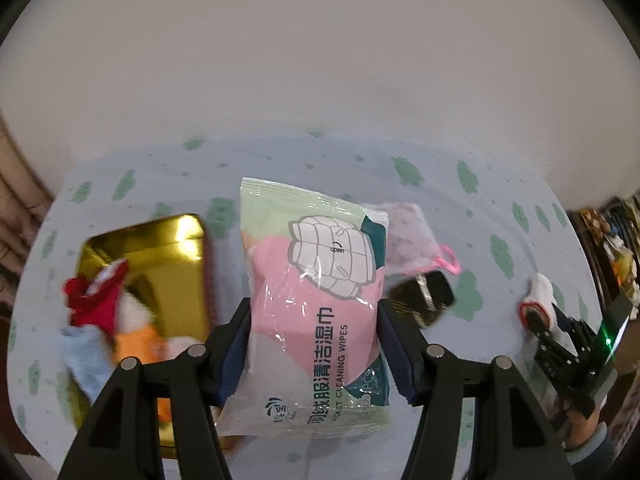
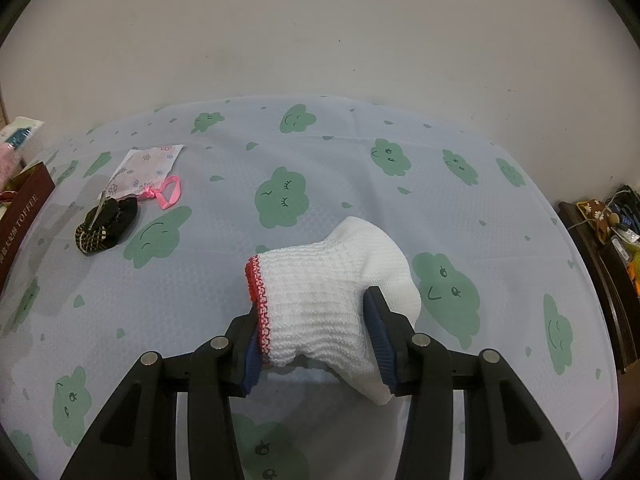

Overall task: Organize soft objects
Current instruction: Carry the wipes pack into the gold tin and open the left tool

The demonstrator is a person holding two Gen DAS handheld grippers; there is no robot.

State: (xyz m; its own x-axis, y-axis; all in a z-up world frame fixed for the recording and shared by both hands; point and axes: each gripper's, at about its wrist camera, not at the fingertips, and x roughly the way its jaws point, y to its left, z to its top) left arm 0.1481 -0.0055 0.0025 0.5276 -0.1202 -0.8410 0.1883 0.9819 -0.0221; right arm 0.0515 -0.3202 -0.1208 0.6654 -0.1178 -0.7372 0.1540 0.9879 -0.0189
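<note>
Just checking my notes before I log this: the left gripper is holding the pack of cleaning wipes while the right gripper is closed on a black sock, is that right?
Not quite. The right gripper is closed on a white sock with red trim, as the right wrist view shows; the black sock lies loose on the table. The left gripper does hold the pack of cleaning wipes.

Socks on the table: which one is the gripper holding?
The white sock with the red cuff, squeezed by the right gripper. The small black sock lies loose beside the pink-ribboned sachet.
</note>
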